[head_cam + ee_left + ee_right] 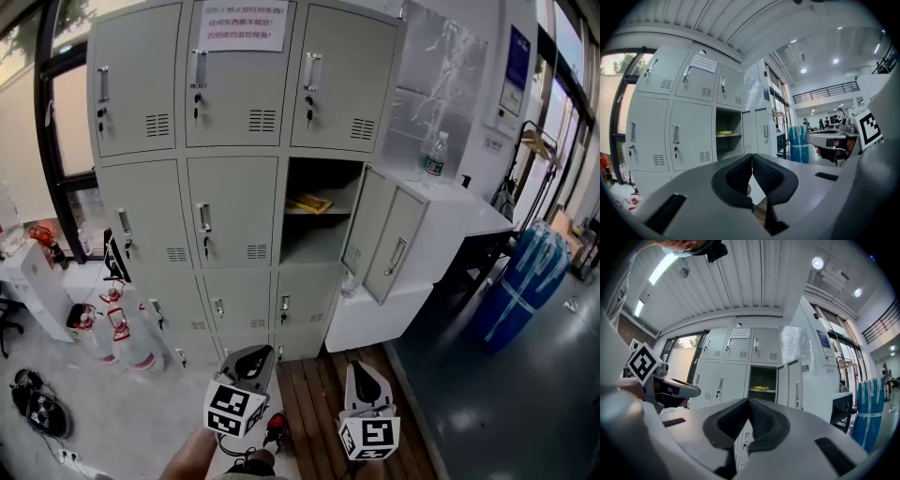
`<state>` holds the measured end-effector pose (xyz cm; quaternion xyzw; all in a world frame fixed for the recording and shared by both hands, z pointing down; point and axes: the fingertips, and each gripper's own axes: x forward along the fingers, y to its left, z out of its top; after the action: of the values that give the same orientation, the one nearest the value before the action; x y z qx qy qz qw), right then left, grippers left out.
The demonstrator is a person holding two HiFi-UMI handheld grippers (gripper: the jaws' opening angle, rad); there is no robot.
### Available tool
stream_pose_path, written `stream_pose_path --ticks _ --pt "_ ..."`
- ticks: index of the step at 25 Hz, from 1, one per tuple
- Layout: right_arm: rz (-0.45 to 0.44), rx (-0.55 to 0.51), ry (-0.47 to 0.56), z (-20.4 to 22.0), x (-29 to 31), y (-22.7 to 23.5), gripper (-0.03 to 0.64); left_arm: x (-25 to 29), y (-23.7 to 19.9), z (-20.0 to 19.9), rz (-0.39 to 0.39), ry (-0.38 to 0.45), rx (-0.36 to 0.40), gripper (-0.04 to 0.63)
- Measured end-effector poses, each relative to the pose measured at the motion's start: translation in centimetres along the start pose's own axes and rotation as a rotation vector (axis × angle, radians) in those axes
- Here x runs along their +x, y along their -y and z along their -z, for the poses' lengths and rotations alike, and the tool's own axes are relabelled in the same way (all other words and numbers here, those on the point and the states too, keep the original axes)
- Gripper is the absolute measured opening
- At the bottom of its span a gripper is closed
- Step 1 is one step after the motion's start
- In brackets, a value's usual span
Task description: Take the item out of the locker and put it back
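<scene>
The grey locker bank fills the head view, with one compartment in the middle row standing open. Its door swings out to the right. A flat yellow item lies on the shelf inside, also showing as the yellow item in the left gripper view and the yellow item in the right gripper view. My left gripper and right gripper hang low, well short of the lockers. Both are shut and empty, as seen at the left gripper and the right gripper.
A water bottle stands on the white cabinet right of the open door. A blue wrapped bundle stands on the floor farther right. Red-topped bottles sit at the lockers' left foot. Wooden slats lie under me.
</scene>
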<state>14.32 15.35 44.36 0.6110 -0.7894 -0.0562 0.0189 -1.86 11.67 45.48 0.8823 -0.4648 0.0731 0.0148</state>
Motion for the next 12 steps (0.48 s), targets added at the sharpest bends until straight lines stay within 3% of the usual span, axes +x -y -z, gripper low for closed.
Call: stream_pose_path --ticks 12 --pt "-0.012 0.015 -0.005 -0.4 20.0 6.2 0.017 18.3 -10.0 -4.5 0.024 -0.004 0.002 0.023"
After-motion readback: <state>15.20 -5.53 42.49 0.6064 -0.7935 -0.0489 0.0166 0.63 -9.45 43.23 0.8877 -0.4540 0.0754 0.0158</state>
